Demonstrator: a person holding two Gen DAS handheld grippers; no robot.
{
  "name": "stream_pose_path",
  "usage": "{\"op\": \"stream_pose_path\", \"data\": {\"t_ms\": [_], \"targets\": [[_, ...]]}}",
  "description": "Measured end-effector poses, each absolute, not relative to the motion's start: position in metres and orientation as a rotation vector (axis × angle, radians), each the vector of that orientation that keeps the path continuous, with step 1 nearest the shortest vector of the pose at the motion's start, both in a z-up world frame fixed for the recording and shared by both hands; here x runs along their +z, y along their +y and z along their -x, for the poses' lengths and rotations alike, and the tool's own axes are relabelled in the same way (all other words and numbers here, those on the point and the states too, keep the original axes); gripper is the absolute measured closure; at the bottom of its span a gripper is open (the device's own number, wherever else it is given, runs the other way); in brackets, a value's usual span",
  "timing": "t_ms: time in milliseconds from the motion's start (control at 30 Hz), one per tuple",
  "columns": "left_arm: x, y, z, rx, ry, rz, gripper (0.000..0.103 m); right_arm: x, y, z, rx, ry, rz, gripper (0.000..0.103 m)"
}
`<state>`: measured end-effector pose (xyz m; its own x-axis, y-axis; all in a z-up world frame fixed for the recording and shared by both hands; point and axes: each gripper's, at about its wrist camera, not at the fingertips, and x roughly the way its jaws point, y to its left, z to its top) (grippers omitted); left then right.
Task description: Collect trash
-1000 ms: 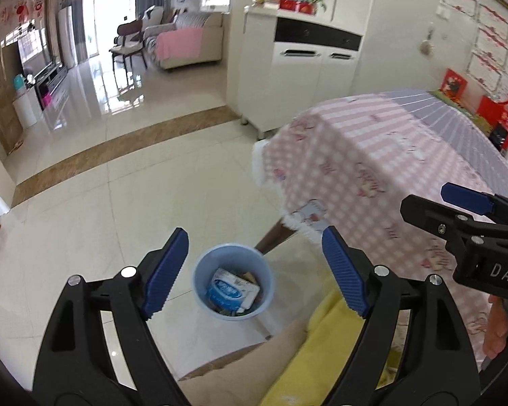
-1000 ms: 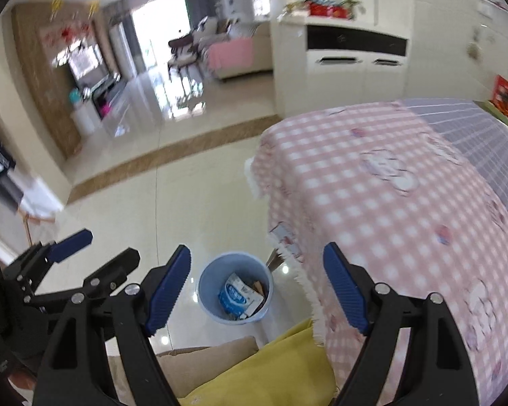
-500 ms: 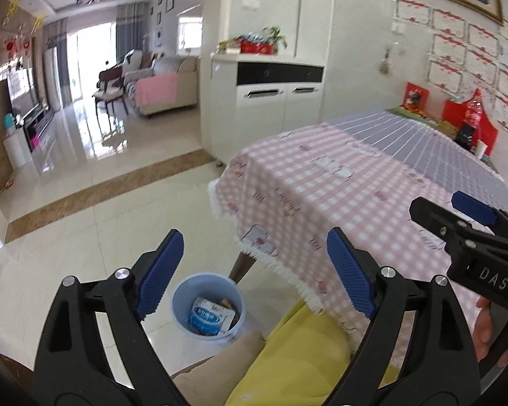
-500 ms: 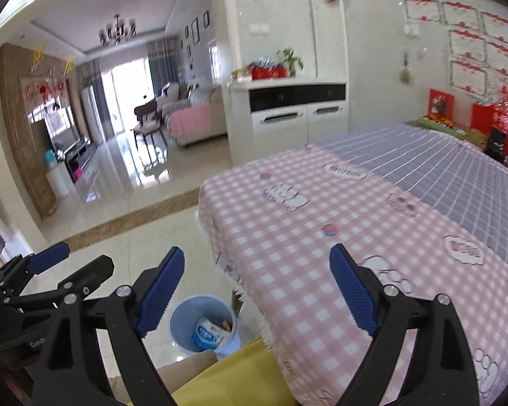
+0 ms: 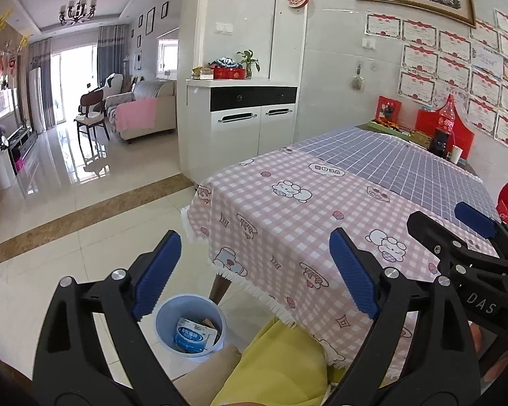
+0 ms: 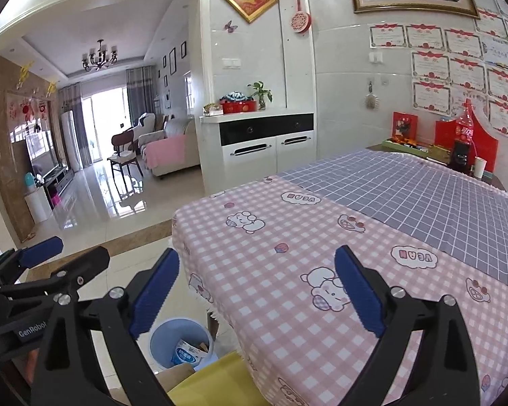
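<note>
A light blue trash bin (image 5: 189, 326) stands on the tiled floor by the table's near corner, with a blue-and-white package (image 5: 193, 335) and other scraps inside. It also shows in the right wrist view (image 6: 181, 343). My left gripper (image 5: 254, 274) is open and empty, held above the bin and the table corner. My right gripper (image 6: 257, 287) is open and empty, over the pink checked tablecloth (image 6: 304, 270). Each gripper shows at the edge of the other's view.
The table carries a pink checked cloth (image 5: 288, 223) and a grey grid cloth (image 5: 406, 165). A cola bottle (image 6: 462, 142), a cup (image 6: 479, 167) and red boxes stand at its far end. A white cabinet (image 5: 240, 128) stands behind. A yellow cushion (image 5: 274, 365) lies below.
Both grippers have tilted upward and drawn back, so the bin has slid low in both views and the table top and far wall have come into sight. Both stay open and empty.
</note>
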<state>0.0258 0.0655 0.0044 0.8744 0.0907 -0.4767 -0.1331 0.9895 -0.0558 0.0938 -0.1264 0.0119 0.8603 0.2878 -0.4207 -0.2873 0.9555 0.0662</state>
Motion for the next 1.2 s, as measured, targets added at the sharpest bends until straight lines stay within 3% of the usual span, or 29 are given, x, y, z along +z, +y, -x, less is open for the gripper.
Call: {"op": "stream_pose_path", "data": {"t_ms": [1200], "targets": [[0.003, 0.053, -0.037, 0.109, 0.497, 0.089, 0.012, -0.004, -0.142, -0.100, 0.213, 0.468, -0.050, 0.011]]}}
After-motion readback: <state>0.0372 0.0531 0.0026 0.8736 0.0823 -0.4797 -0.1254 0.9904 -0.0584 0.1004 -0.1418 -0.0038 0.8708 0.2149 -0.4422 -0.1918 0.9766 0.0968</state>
